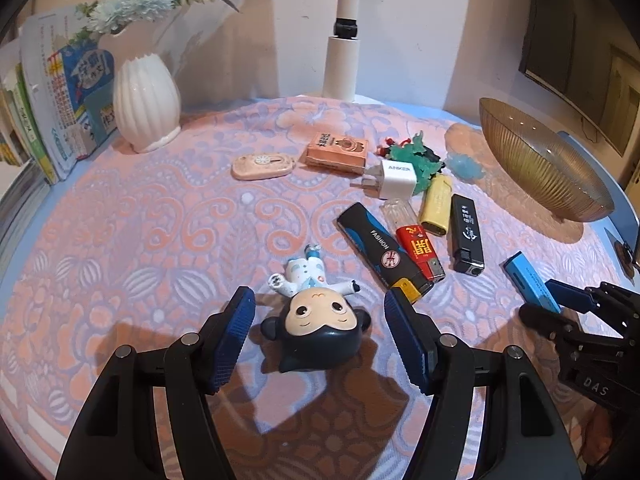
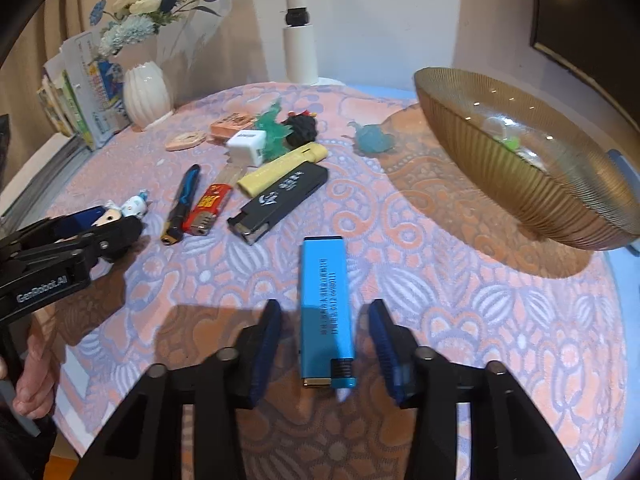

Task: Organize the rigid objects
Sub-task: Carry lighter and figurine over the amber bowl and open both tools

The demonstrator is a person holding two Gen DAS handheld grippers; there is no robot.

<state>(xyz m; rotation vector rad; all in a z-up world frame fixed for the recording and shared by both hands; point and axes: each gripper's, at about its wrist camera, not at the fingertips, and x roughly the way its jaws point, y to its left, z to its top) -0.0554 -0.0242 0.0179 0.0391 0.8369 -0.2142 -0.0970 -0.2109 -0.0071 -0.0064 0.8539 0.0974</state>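
Note:
My left gripper (image 1: 320, 304) is open, its blue pads on either side of a black-haired doll figure (image 1: 316, 316) lying on the patterned cloth. My right gripper (image 2: 325, 316) is open around a light blue lighter (image 2: 326, 308) lying flat on the cloth; the pads stand apart from it. In the left wrist view the right gripper (image 1: 552, 304) shows at the right edge beside the blue lighter (image 1: 528, 276). Several lighters, among them a black-blue one (image 1: 380, 250), a red one (image 1: 420, 250) and a yellow one (image 1: 436, 206), lie mid-table. A ribbed amber glass bowl (image 2: 520, 168) stands at the right.
A white charger (image 1: 394, 178), an orange box (image 1: 338, 150), a pink flat case (image 1: 262, 166), green and black trinkets (image 1: 416, 154) and a blue trinket (image 2: 374, 140) lie at the back. A white vase (image 1: 146, 102), books (image 1: 60, 100) and a white lamp post (image 1: 344, 40) stand behind.

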